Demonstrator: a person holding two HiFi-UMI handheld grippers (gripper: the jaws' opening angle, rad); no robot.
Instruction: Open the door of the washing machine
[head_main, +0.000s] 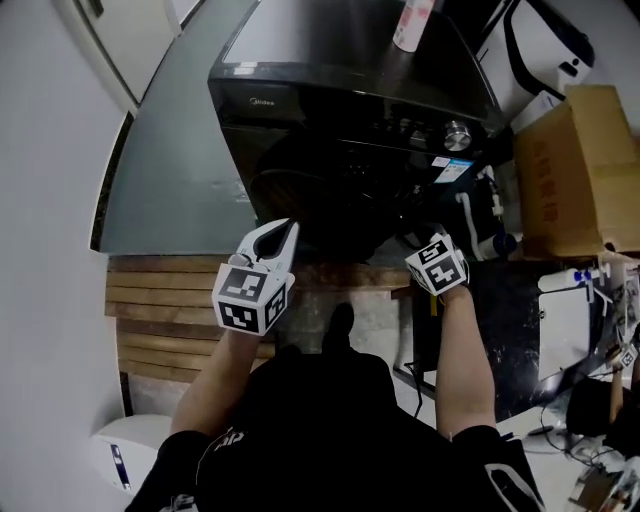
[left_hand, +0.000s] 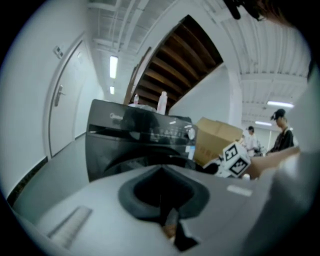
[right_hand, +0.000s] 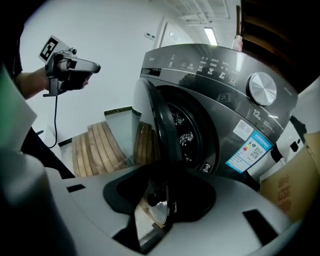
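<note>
A dark front-loading washing machine (head_main: 350, 90) stands ahead, with a silver dial (right_hand: 262, 89) on its panel. Its round door (right_hand: 155, 125) is swung partly out, and the drum (right_hand: 186, 132) shows behind it. My right gripper (right_hand: 160, 210) is at the door's free edge; the rim runs down between its jaws, which close on it. In the head view this gripper (head_main: 418, 245) reaches into the dark door area. My left gripper (head_main: 285, 230) hovers in front of the machine's lower left, shut and empty. The left gripper view shows its jaws together (left_hand: 170, 227).
A cardboard box (head_main: 575, 170) stands right of the machine, with white appliances (head_main: 565, 310) and cables below it. A bottle (head_main: 412, 22) sits on the machine's top. Wooden slats (head_main: 160, 310) lie on the floor at the left. People (left_hand: 282, 132) stand far off at the right.
</note>
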